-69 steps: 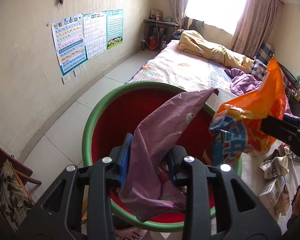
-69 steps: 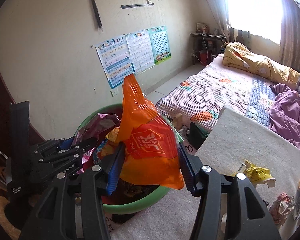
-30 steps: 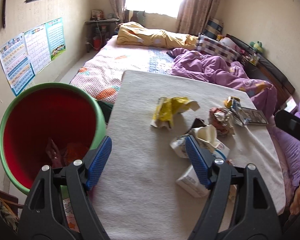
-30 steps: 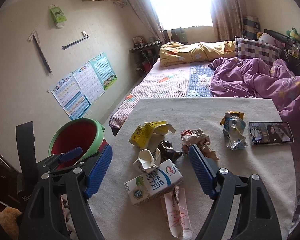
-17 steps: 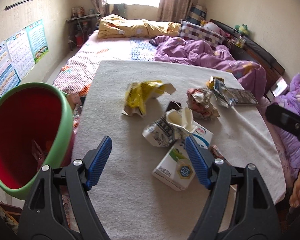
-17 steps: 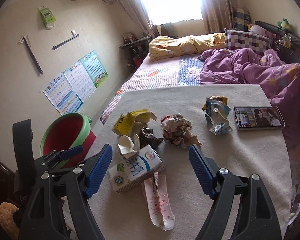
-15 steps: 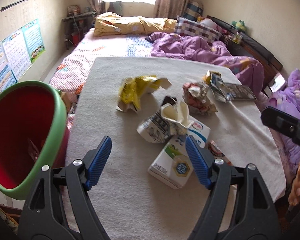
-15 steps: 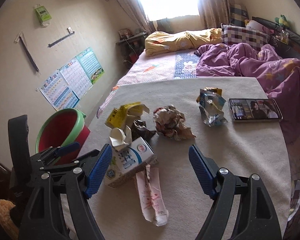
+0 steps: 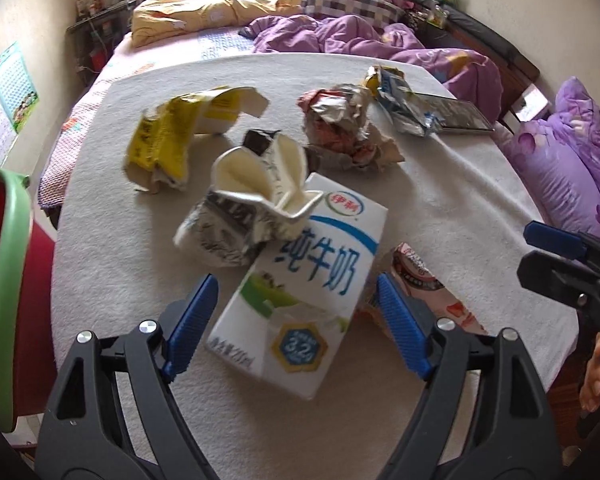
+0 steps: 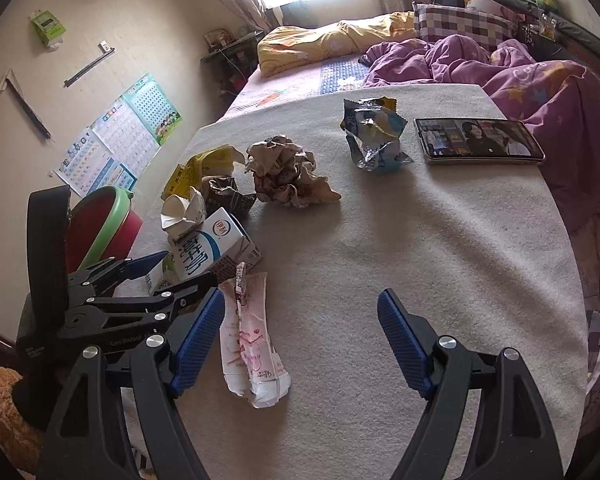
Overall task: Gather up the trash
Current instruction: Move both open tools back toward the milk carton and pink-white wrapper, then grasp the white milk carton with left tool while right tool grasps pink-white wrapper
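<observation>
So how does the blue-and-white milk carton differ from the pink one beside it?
The milk carton keeps its boxy shape; the pink carton is squashed flat. The milk carton is bulkier, the pink one narrow. A crumpled silver carton rests on the milk carton; nothing rests on the pink one. Both lie on the table.

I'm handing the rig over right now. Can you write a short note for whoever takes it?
Left tongs: opening, empty, low over the milk carton, which lies between the pads untouched.
Right tongs: open, empty, the pink wrapper by the left pad.
Bin: off the table's left edge.
Still on the table: yellow wrapper, crushed carton, paper ball, blue packet.
The phone is not trash.
Nothing is held.
</observation>
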